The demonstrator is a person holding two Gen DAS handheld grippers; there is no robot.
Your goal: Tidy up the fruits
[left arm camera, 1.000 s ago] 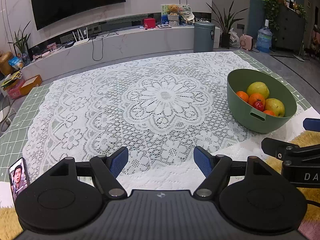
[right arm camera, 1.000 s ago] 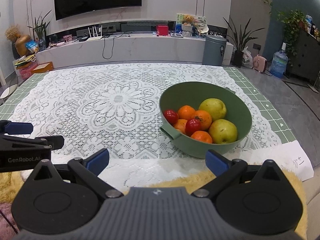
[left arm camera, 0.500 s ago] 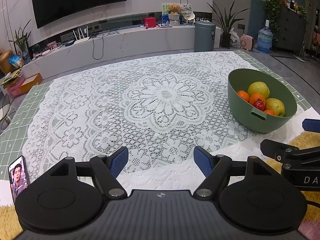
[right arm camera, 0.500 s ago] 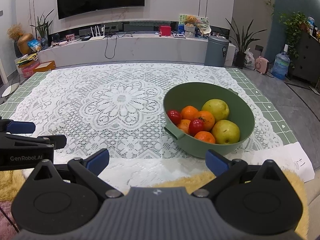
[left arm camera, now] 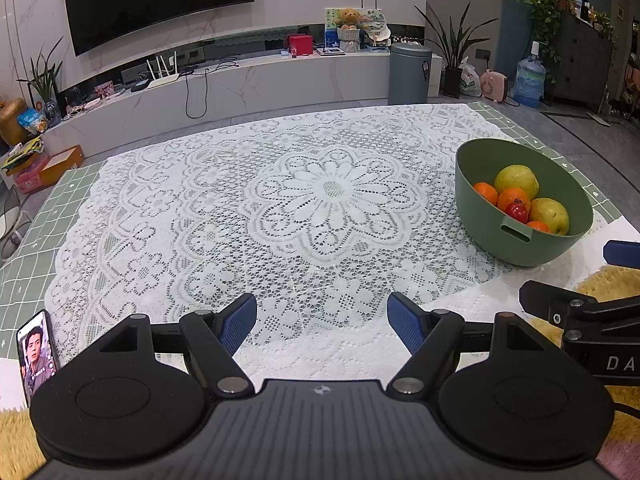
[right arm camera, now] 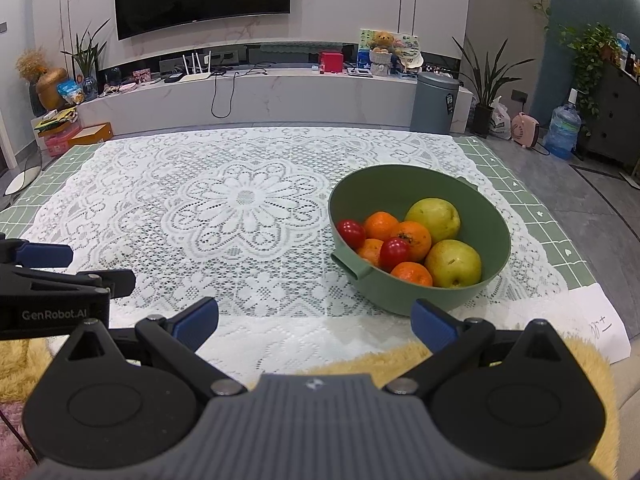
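All the fruit (right arm camera: 416, 244) lies in the bowl (right arm camera: 496, 216) on the tabletop (left arm camera: 200, 200), none loose outside, with both grippers' (left arm camera: 322, 318) (right arm camera: 314, 318) jaws spread wide and empty, which fits sorting done or unloading ahead.

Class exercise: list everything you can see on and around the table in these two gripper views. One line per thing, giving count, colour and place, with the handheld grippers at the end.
bowl: one, green, right side of the table on the lace.
pears: two, yellow-green, right half of the bowl.
oranges: four visible, orange, middle of the bowl.
tomatoes: two, red, left part of the bowl.
lace cloth: one, white, over the green checked table cover.
phone: one, screen lit, near left table edge.
paper sheet: one, white, near right corner.
bin: one, grey, on the floor beyond the table.
left gripper: one, black with blue pads, open, empty, over the near edge.
right gripper: one, same colours, open, empty, near the bowl.
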